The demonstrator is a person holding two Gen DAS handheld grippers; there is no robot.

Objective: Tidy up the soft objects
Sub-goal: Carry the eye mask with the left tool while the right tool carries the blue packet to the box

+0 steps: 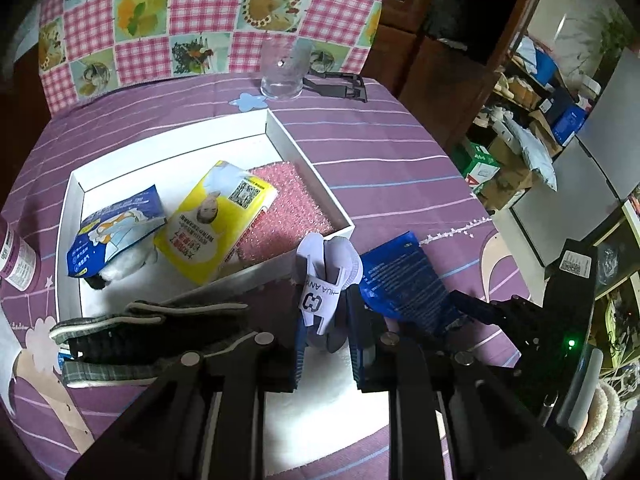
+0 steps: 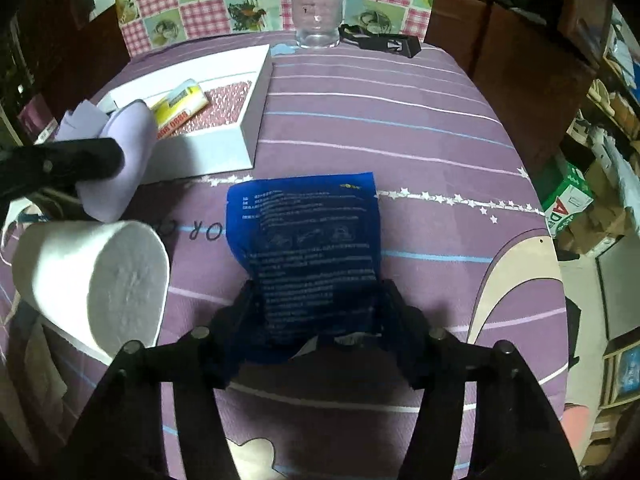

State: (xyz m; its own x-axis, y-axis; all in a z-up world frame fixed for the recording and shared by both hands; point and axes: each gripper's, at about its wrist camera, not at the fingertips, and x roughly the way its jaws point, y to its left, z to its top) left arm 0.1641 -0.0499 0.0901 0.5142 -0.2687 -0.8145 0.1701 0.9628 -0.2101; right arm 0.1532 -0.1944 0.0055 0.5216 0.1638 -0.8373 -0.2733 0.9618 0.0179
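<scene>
left gripper clamped on pale sock bundle near white box front corner, right gripper jaws straddling blue packet on table, contact unclear

Purple-cloth table w/ white box, glass

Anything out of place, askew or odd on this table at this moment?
Nothing spilled or damaged. The yellow tissue pack lies tilted in the white box, propped on the pink sponge. A blue packet, a paper roll and grey slippers lie outside the box.
</scene>
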